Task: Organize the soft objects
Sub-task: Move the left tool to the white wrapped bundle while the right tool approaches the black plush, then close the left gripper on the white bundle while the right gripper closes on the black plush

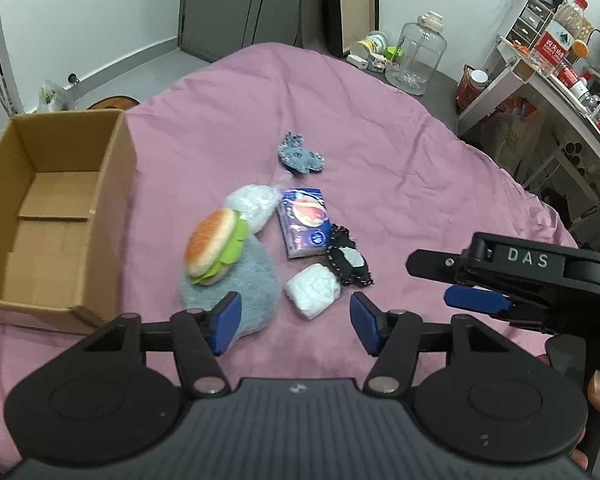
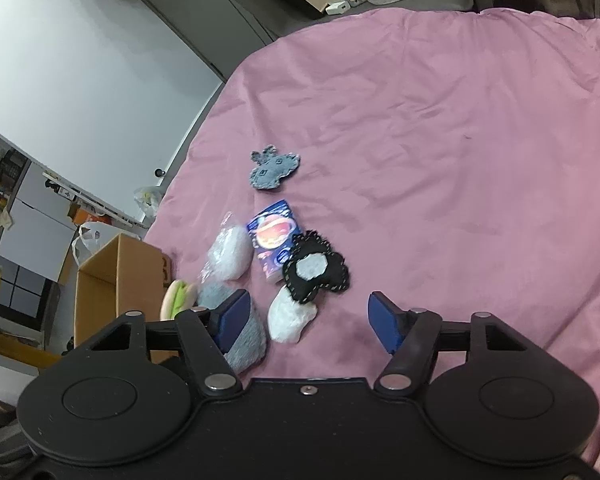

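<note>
While the pink bedspread (image 1: 380,128) carried the whole clutter, a cardboard box (image 1: 56,200) sat open at its left edge, its far inside wall cut off from view. Just beside the box lay a grey plush cushion (image 1: 256,280) with a burger toy (image 1: 216,246) resting on it; both looked light and squashy, best pinched across the middle. Behind these sat a printed tissue pack (image 1: 306,222), likely slick, touching a bagged white wad (image 1: 254,204), with a black felt piece (image 2: 314,272) and a second white wad (image 1: 312,290) nearer. A grey felt animal (image 2: 274,168) lay apart, thin and floppy. The left gripper (image 1: 296,322) and right gripper (image 2: 310,320) both stood part-open above the bedspread, holding nothing. Motion blur hid the pack's lettering.
</note>
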Available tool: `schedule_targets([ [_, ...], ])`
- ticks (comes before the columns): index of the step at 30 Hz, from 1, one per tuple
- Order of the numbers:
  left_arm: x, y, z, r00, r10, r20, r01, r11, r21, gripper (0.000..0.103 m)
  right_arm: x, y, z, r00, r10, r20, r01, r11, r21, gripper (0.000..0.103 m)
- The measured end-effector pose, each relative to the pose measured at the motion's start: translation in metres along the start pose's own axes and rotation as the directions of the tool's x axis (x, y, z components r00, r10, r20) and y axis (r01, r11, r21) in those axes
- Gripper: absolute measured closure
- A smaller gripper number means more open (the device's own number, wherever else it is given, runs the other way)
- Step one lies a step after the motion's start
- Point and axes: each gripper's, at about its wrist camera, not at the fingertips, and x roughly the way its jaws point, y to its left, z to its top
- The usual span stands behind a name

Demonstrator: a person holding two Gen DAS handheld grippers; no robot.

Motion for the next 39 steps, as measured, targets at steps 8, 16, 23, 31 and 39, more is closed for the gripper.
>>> schedule_targets([
  [8,0.037,-0.018,0.001,0.999,0.018,-0.027,-0.018,1.000,-0.013,0.048,0.025,-0.022,0.012,0.998,0.042,-0.038,-0.040,0.998,0.039,0.042],
  [16,0.081,-0.028,-0.004,0.996,0.057,-0.073,-0.059,0.998,-0.015,0.049,0.052,-0.036,0.013,0.992,0.088,-0.094,-0.082,0.995,0.061,0.042],
  [23,0.110,-0.030,-0.004,0.990,0.106,-0.097,-0.107,0.994,-0.004,0.048,0.073,-0.041,0.014,0.981,0.124,-0.148,-0.115,0.991,0.069,0.042],
  [31,0.125,-0.030,-0.003,0.990,0.114,-0.085,-0.116,0.993,-0.018,0.053,0.085,-0.044,0.022,0.979,0.128,-0.160,-0.119,0.991,0.068,0.042],
  [39,0.110,-0.029,-0.001,0.994,0.093,-0.056,-0.096,0.994,-0.056,0.054,0.096,-0.036,0.028,0.980,0.107,-0.170,-0.101,0.994,0.044,0.042],
])
